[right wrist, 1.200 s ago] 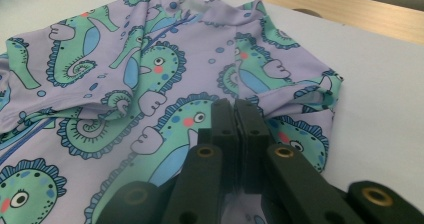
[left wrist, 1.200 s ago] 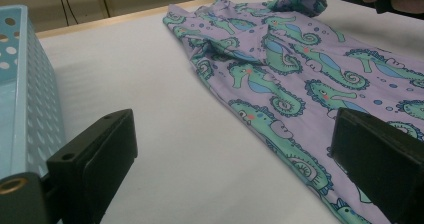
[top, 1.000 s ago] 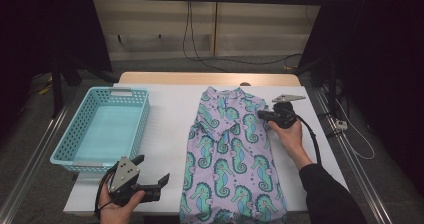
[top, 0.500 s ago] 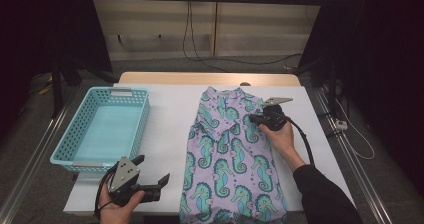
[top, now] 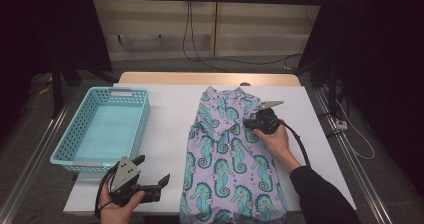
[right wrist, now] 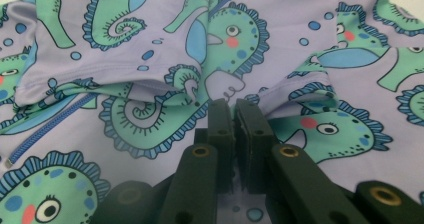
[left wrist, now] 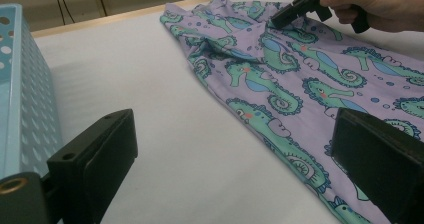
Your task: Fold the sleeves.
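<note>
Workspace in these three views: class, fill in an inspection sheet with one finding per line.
Surface: white table, wooden strip along the far edge.
Job's things: purple seahorse-print garment lying mostly flat, creased near its top; its near end hangs over the table's front edge.
Clutter: empty turquoise basket at the left.
Grippers: left gripper open, off the cloth near the front edge; right gripper shut, tips at a fold of the garment.
Cables: black cable trailing from the right gripper.
Surroundings: dark curtains, wall cables behind.
</note>
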`<state>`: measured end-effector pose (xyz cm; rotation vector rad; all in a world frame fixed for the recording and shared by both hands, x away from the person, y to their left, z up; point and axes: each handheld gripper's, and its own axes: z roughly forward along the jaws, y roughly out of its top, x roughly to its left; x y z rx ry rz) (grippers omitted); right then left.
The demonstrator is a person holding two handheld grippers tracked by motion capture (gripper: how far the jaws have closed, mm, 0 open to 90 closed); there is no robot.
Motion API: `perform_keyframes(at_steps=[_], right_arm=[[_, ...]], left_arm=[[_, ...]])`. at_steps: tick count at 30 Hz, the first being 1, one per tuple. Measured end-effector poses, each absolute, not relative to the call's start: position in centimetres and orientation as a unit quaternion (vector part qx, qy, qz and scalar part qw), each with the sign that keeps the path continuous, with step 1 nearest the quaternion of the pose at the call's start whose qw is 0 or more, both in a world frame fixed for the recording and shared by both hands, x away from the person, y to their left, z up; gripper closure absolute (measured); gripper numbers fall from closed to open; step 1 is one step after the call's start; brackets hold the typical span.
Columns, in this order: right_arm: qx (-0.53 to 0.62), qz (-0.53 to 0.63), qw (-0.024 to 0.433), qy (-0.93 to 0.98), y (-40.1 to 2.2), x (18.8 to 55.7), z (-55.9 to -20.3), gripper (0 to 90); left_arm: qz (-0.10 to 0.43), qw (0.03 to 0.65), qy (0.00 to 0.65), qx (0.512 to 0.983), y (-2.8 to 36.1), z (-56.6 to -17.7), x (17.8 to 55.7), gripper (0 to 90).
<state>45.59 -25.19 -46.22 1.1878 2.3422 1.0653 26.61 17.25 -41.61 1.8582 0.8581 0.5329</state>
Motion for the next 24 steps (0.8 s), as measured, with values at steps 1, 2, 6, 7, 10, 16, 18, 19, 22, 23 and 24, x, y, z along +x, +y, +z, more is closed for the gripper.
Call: perform_keyframes(at_steps=[1,2,6,7,10,16,18,19,22,23,24], right_arm=[[0.414,0.372,0.153,0.817,-25.1,45.6,-46.3,86.2],[0.414,0.371,0.151,0.817,-25.1,45.6,-46.3,86.2],[0.412,0.372,0.154,0.817,-24.7,45.8,-46.2,86.8],[0.412,0.374,0.154,0.817,-24.6,45.8,-46.1,86.8],[0.410,0.377,0.159,0.815,-24.3,46.0,-45.9,86.7],[0.408,0.376,0.160,0.816,-23.8,46.3,-45.8,86.2],[0.407,0.377,0.159,0.817,-23.7,46.4,-45.9,86.1],[0.404,0.377,0.160,0.818,-23.6,46.5,-45.8,85.9],[0.407,0.384,0.160,0.813,-23.5,46.7,-45.5,84.5],[0.405,0.386,0.160,0.813,-23.4,46.8,-45.5,83.5],[0.402,0.384,0.159,0.816,-23.2,46.8,-45.6,82.9]], left_arm=[[0.220,0.491,0.353,0.765,17.2,-41.6,26.6,4.8],[0.220,0.491,0.353,0.766,17.2,-41.6,26.6,4.8],[0.221,0.488,0.352,0.768,17.2,-41.6,26.6,4.8],[0.220,0.488,0.352,0.767,17.2,-41.6,26.6,4.8],[0.221,0.489,0.352,0.767,17.2,-41.6,26.7,4.9],[0.221,0.488,0.352,0.767,17.2,-41.6,26.6,4.9],[0.220,0.488,0.352,0.768,17.2,-41.6,26.7,4.9],[0.220,0.488,0.352,0.767,17.2,-41.6,26.7,4.9],[0.219,0.489,0.353,0.767,17.1,-41.6,26.7,4.9],[0.219,0.489,0.353,0.767,17.1,-41.6,26.7,4.9],[0.219,0.489,0.353,0.767,17.1,-41.6,26.7,4.9]])
